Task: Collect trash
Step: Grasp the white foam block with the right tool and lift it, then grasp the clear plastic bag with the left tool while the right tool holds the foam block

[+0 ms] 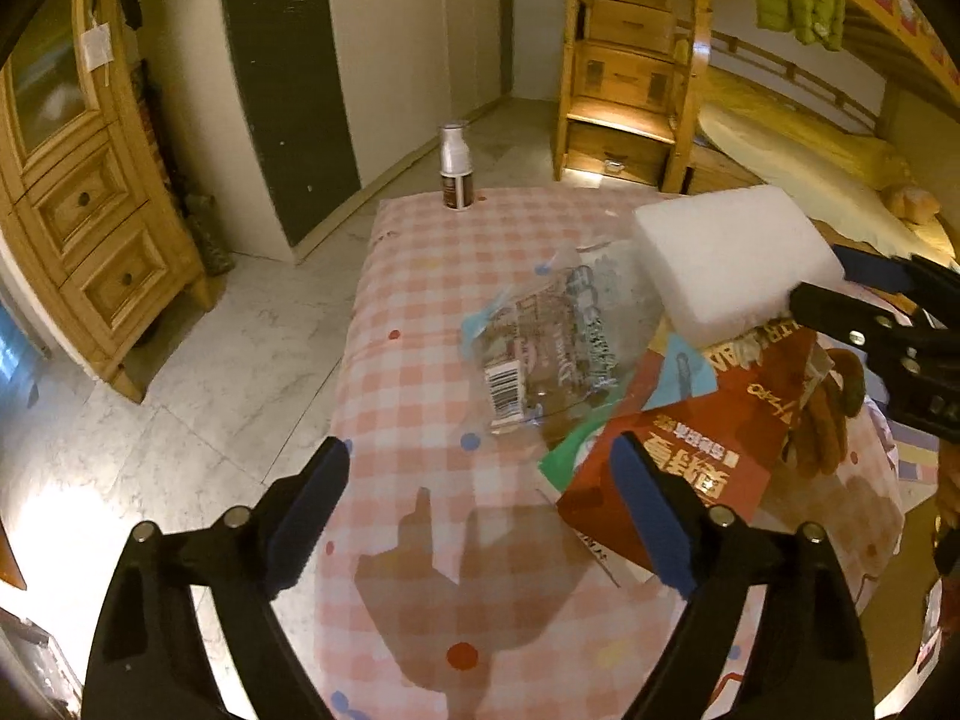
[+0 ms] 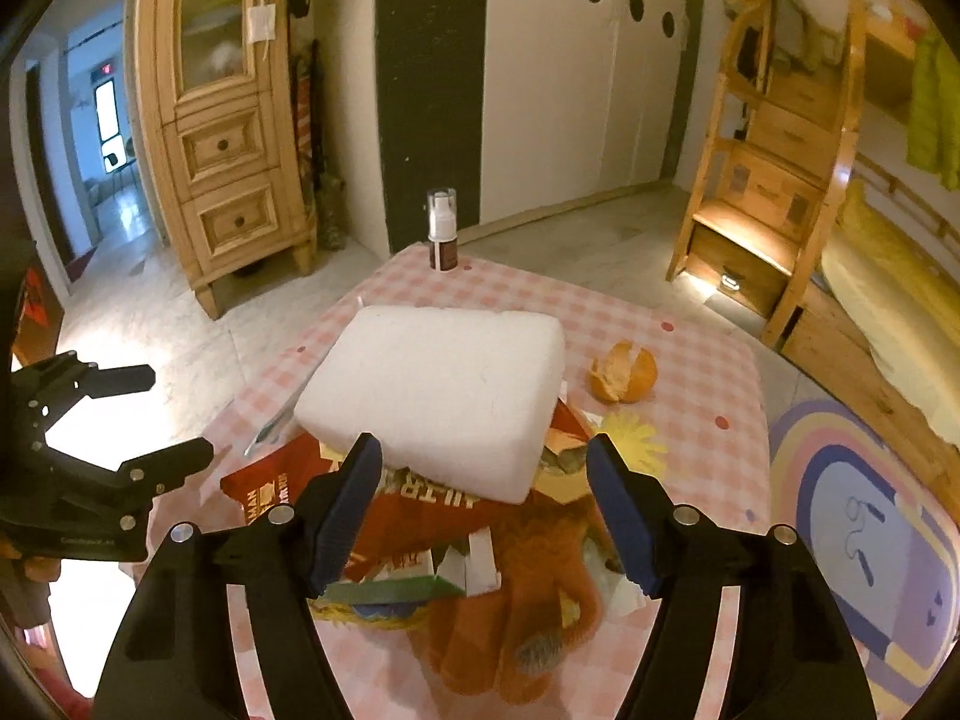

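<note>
Two tongs reach over one tabletop (image 2: 708, 360) covered in pink-and-white check cloth with coloured dots. Left tongs (image 1: 480, 510): jaws wide apart, nothing between them, hovering above bare cloth just short of the litter. Right tongs (image 2: 483, 510): jaws parted, pads on either side of the near end of one white foam block (image 2: 438, 390); whether the pads touch it cannot be told from either view, though a gap seems to show on each side.

Trash, counted: one foam block, resting on top of the heap; one clear plastic wrapper (image 1: 540, 348) with a barcode, lying beside the block on the left tongs' side; one red printed packet (image 1: 690, 456) under the block, with at least two more coloured paper pieces beneath it, edges only visible; one piece of orange peel (image 2: 624, 372), apart from the heap on the far right of the cloth.

Other things: one brown glove (image 2: 528, 612) at the near edge, partly under the papers; one small pump bottle (image 2: 442, 234) standing upright at the far edge, well apart from the heap. One wooden cabinet (image 2: 222, 138) stands on the floor beyond.
</note>
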